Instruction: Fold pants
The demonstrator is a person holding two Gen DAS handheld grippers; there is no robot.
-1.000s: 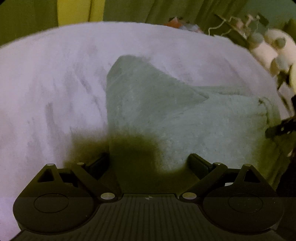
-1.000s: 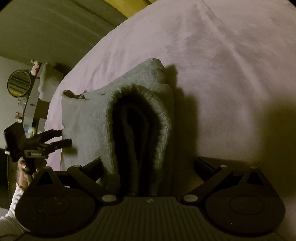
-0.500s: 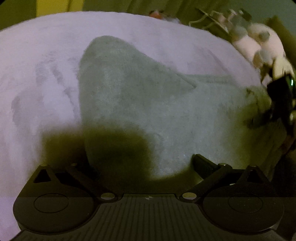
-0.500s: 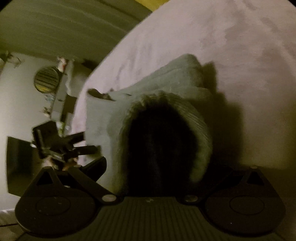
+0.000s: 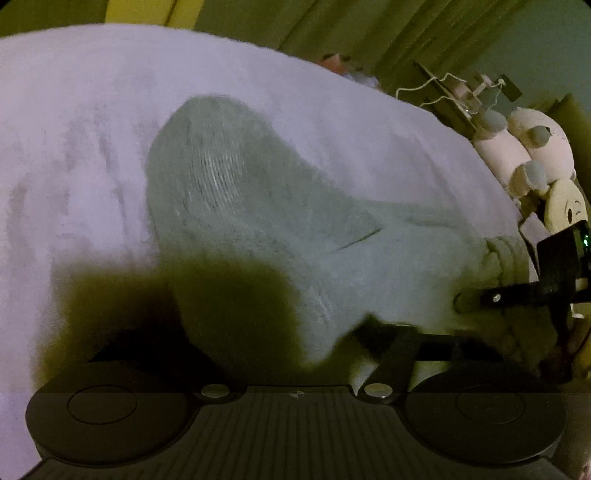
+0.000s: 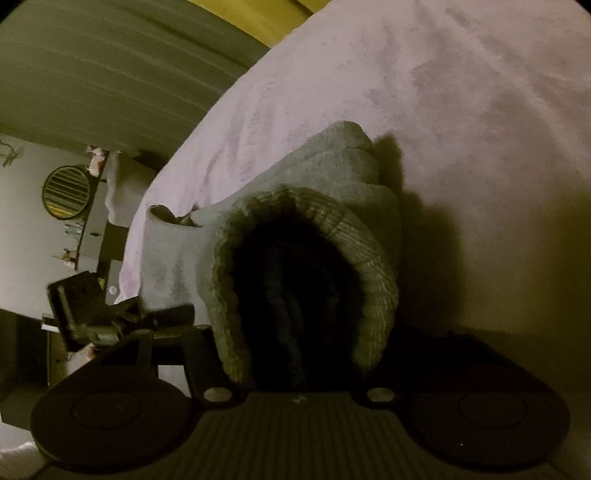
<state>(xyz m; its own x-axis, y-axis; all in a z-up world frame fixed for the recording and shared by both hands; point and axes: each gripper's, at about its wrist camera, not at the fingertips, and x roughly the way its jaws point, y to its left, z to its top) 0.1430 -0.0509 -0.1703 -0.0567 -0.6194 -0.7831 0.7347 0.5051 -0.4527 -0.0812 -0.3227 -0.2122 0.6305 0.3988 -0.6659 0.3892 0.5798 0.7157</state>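
Grey sweatpants [image 5: 258,221] lie folded on a lilac blanket [image 5: 74,147] over a bed. My left gripper [image 5: 266,343] sits low at the near folded edge. Its jaws are closing with the grey cloth between them, and the left finger is lost in shadow. In the right wrist view, the ribbed band [image 6: 369,258] of the sweatpants [image 6: 173,266] bulges up between the jaws of my right gripper [image 6: 303,350], which are also closing. Each gripper shows in the other's view: the right gripper [image 5: 465,301] at the pants' right end, the left gripper [image 6: 166,310] at their left edge.
Plush toys [image 5: 524,155] and a shelf with cables [image 5: 461,96] stand past the bed's right side. Green curtains [image 5: 332,26] hang behind. A round slatted object [image 6: 66,192] and a dark cabinet [image 6: 96,229] stand beyond the bed's edge. The blanket [image 6: 461,110] stretches wide to the right.
Both grippers' jaws have narrowed around the grey cloth. The left gripper has come in close to the pants' edge, and the ribbed band now bulges higher between the right fingers.
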